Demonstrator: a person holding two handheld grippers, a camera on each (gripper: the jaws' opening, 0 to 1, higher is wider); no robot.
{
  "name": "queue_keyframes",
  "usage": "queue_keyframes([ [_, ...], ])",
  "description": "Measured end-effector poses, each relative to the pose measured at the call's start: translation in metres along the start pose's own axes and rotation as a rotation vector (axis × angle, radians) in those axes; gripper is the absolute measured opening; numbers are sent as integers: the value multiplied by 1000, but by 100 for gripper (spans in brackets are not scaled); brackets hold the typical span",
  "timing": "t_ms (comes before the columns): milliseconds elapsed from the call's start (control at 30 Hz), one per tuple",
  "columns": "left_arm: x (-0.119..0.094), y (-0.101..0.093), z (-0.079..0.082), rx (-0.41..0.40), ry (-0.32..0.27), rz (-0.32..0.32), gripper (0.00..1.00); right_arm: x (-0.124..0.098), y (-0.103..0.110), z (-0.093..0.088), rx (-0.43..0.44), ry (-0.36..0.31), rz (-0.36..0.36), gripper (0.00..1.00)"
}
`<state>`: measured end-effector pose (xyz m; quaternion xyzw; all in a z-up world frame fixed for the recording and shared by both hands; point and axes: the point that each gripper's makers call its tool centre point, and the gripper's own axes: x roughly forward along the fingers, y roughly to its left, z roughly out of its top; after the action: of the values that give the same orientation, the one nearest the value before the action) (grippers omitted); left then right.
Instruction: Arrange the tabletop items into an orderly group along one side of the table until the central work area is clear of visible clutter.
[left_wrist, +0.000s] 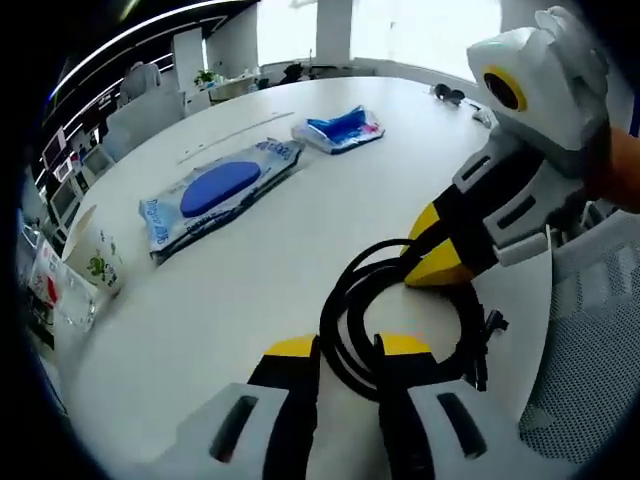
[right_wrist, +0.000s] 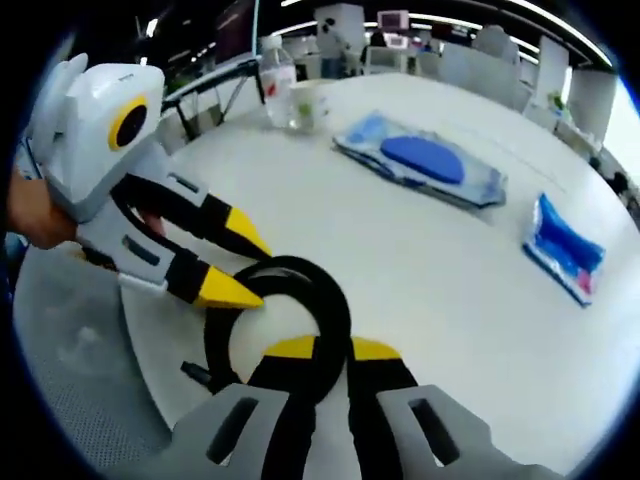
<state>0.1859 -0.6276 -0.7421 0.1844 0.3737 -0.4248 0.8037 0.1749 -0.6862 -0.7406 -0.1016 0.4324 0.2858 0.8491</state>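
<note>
**Left gripper view and right gripper view: both hand-held grippers at the black cable coil**

Left gripper view shows the left hand-held gripper (left_wrist: 347, 348) at the near edge of the white bench (left_wrist: 290, 260). Its two yellow-tipped jaws stand a little apart, with strands of the coiled black cable (left_wrist: 350, 300) between them, so it pinches the coil. The right hand-held gripper (left_wrist: 440, 262) comes in from the right, and its yellow tips touch the far side of the same coil. Whether it grips there I cannot tell from this view. A black plug end of the cable lies near the bench edge on the right.

Right gripper view shows the right hand-held gripper (right_wrist: 333, 350) with its jaws nearly together around the cable (right_wrist: 300, 285). The left hand-held gripper (right_wrist: 240, 265) is at the left, jaws spread, with one tip touching the coil.

Farther on the bench lie a long clear packet with a blue oval (left_wrist: 215, 195) and a smaller blue packet (left_wrist: 340, 130), well apart from the cable. The right gripper view gives a clearer sight of the bottle (right_wrist: 278, 82) and the white cup (right_wrist: 310, 105) at the far left; in the left gripper view they sit small at the left edge.
</note>
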Motion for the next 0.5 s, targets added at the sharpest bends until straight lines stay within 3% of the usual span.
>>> queue_keyframes([
  [200, 0, 3, 2, -48, -1, 4, 16, -1, -5, 1, 11, 8, -5, 3],
  [500, -2, 10, 17, -65, -49, 21, 13, -11, -13, 13, 17, -43, -33, 3],
])
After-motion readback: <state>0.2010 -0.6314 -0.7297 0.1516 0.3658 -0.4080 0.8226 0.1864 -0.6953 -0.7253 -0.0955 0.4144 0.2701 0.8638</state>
